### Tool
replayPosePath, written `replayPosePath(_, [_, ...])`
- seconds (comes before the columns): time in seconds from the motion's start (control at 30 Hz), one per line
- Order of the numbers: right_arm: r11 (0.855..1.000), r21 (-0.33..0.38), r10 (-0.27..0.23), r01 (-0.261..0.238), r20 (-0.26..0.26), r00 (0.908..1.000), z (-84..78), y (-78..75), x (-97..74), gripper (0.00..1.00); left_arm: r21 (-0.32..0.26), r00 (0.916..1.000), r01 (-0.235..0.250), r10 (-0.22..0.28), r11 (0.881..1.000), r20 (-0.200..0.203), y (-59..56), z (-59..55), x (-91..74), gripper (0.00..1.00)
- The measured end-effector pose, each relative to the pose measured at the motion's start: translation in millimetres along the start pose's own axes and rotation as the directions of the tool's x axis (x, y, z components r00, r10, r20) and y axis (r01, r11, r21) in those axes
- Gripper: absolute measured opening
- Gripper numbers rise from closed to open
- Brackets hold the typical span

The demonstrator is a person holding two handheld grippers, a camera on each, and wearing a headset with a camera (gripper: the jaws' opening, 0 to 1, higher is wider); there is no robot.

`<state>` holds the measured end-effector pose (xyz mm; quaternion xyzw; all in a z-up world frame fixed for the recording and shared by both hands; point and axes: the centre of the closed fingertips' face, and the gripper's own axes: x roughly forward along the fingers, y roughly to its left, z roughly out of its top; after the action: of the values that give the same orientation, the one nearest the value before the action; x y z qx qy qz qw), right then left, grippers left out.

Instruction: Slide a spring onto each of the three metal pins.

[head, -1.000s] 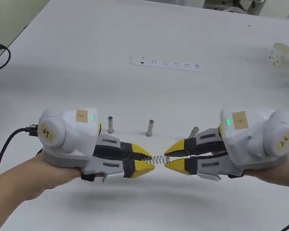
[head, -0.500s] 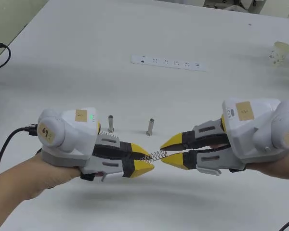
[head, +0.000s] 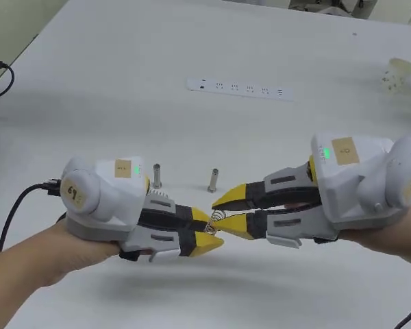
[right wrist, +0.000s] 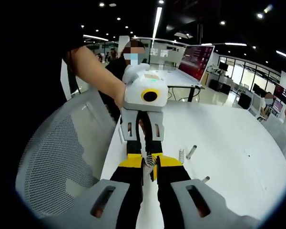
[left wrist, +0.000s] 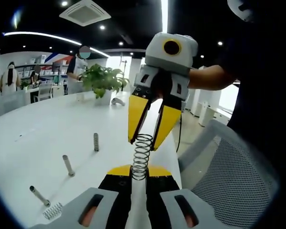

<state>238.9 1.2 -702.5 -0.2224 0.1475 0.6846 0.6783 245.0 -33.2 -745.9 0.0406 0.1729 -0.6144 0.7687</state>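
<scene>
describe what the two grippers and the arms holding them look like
The left gripper and right gripper match: rounded white housings, grey and black bodies, yellow-tipped tongs. Each has a tan sticker and green light on top, and handwritten marks on its round end cap. A black cable leaves the left one's rear. Forearms are unsleeved.

Spring (head: 216, 218) is bright bare metal wire, the 2 standing pins (head: 157, 176) dull grey metal, left gripper (head: 207, 231) and right gripper (head: 222, 214) smooth white plastic shells with matt yellow tips, table (head: 123, 82) matt white, power strip (head: 238, 90) glossy white plastic, cup (head: 396, 75) thin paper, chair back (right wrist: 52, 143) grey woven mesh.
</scene>
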Motion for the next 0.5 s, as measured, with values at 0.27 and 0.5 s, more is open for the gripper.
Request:
replayPosePath(0.27, [0.999,-0.036,-0.016,0.017,0.026,0.9995,5.1,-0.1,4.8,0.07,0.006,1.0000,-0.006,0.006,1.000,0.001,2.2,0.3,-3.4,0.02])
replayPosePath(0.5, [0.999,-0.044,-0.015,0.016,0.034,0.9993,5.1,0.8,4.3,0.07,0.003,1.0000,-0.004,0.004,1.000,-0.001,2.0,-0.3,-2.8,0.02])
